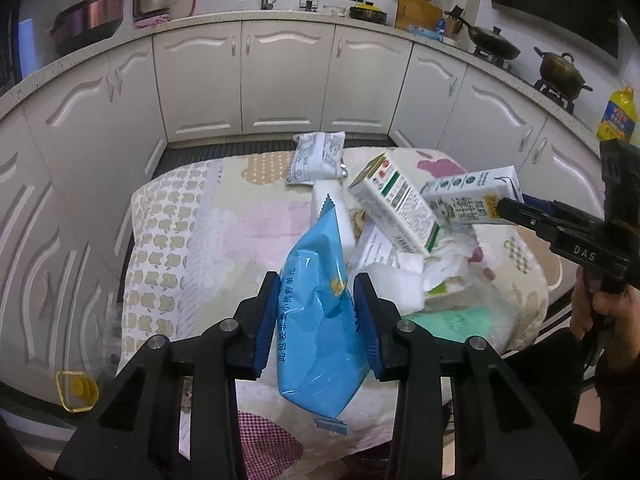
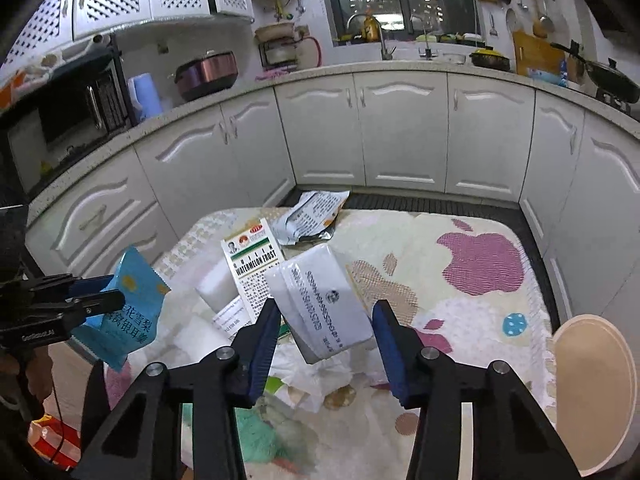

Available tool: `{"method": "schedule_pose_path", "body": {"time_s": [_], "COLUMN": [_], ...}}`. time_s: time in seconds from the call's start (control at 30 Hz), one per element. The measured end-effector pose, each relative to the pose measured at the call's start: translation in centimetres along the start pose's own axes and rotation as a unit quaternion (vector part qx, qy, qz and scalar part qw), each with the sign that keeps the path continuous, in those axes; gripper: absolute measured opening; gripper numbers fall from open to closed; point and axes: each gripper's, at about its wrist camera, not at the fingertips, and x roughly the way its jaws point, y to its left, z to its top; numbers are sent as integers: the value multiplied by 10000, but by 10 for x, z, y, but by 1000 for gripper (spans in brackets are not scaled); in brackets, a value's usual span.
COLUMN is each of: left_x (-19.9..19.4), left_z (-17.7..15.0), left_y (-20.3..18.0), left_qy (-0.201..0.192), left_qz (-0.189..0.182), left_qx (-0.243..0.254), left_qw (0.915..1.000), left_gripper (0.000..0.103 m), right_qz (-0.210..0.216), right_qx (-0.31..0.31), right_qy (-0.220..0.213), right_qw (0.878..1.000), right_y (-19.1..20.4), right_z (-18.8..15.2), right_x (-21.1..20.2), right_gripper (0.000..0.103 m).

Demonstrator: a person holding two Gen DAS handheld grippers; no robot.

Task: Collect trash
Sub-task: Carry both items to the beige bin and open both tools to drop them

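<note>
Nearest the left wrist camera, our left gripper (image 1: 314, 326) is clamped on the blue wrapper (image 1: 316, 312), both pads pressed against its flanks; the wrapper stands between the jaws with its long axis running forward along the fingers, its serrated ends protruding past and behind the pads. Nearest the right wrist camera, our right gripper (image 2: 326, 338) holds the white carton (image 2: 322, 306), which sits tilted across the jaws, its long axis slanting from upper left to lower right; the left pad bears on its lower corner, while contact at the right pad is less clear. Both items appear lifted clear of the patterned cloth (image 2: 480, 320). Just ahead of and below both grippers lies the remaining heap: crumpled tissue (image 1: 444, 264), a watermelon frost box (image 2: 254, 268) leaning on the heap, and beyond it a silver-grey sachet (image 1: 318, 156) at the far edge of the cloth. A cream bin (image 2: 592, 396) stands close to the right of the right gripper. We judge this to be the receptacle, so the coming move turns on that relation: the right hand is nearer and need only swing right, whereas the left hand must cross the heap. Farthest away stand the white cabinets (image 1: 288, 80).
</note>
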Motion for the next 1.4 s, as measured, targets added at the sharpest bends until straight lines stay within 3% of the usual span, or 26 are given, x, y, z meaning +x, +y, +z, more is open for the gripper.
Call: {"method": "schedule_pose_path", "body": {"time_s": [0.5,0.83,0.93,1.1,1.3,1.4], "left_x": [-23,-10,1,27,72,94], "left_z": [23,43,52,72,94,102], "left_y": [-40,-86,-109,-153,-216,-245], "left_qy": [-202,-219,-208,-55,352,440], "left_qz": [-485,-891,-1043,-1482,-2178,-2257], "left_qx": [311,594,725,813,753,746], "left_qw": [9981,9940,9917,9856,9724,9703], "left_gripper": [35,35,35,35,35,35], "right_qz": [226,202,-29,-806,-1850,-2178], "right_qx": [412,708,787,976,1407,1532], "right_qy": [-159,-363,-517,-691,-605,-471], "right_qw": [9988,9966,9956,9895,9707,9628], "right_y": [-25,-47,-62,-100,-156,-179], "right_z": [-3,-4,0,2,-14,-24], "right_x": [-49,-61,-76,-106,-128,-130], "right_gripper": [42,41,41,41,41,41]}}
